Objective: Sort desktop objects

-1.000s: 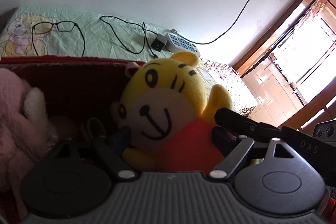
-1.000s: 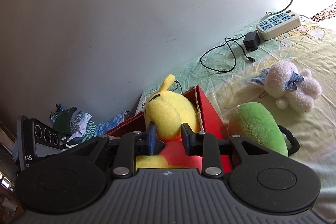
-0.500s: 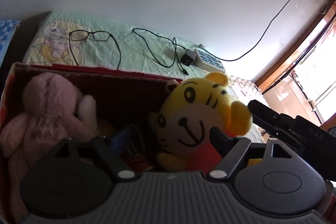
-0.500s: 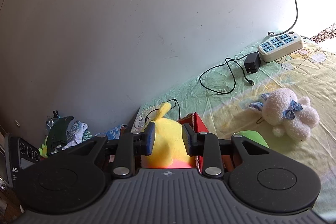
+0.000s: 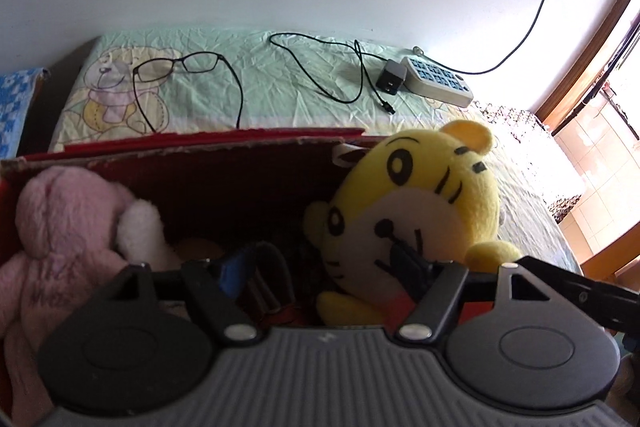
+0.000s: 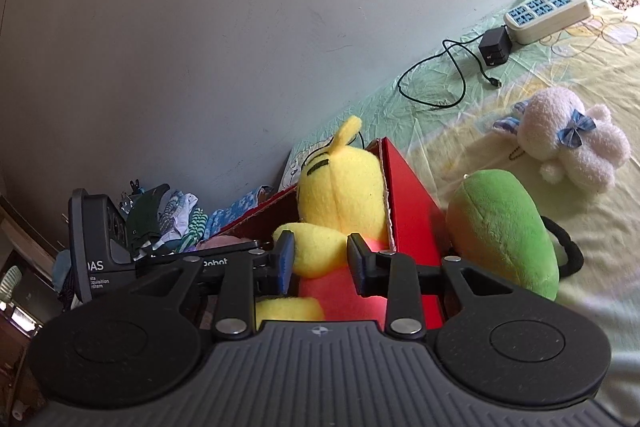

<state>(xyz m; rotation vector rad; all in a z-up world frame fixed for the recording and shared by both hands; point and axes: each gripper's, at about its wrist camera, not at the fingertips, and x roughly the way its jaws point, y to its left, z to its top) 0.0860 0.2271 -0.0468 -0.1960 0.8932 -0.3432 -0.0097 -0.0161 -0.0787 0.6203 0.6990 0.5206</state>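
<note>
1. Left wrist view, far left: a pink plush (image 5: 60, 227) slumps against the left wall of the red box (image 5: 240, 163).
2. The left gripper (image 5: 320, 267) hangs over the box with its jaws spread wide. The blue-padded finger is at about 9 o'clock over the dark box floor; the other sits right in front of the tiger plush's face. It's not pinching anything.
3. The yellow tiger plush (image 5: 416, 211) leans in the box's right corner, head poking above the rim.
4. Right wrist view: the right gripper (image 6: 320, 261) has its jaws partly open around the tiger's yellow arm (image 6: 320, 247). Can't tell if the pads actually press it.
5. At 3 o'clock just outside the box lies a green plush (image 6: 504, 227), with a white bunny plush (image 6: 568, 139) further off at 2 o'clock.
</note>
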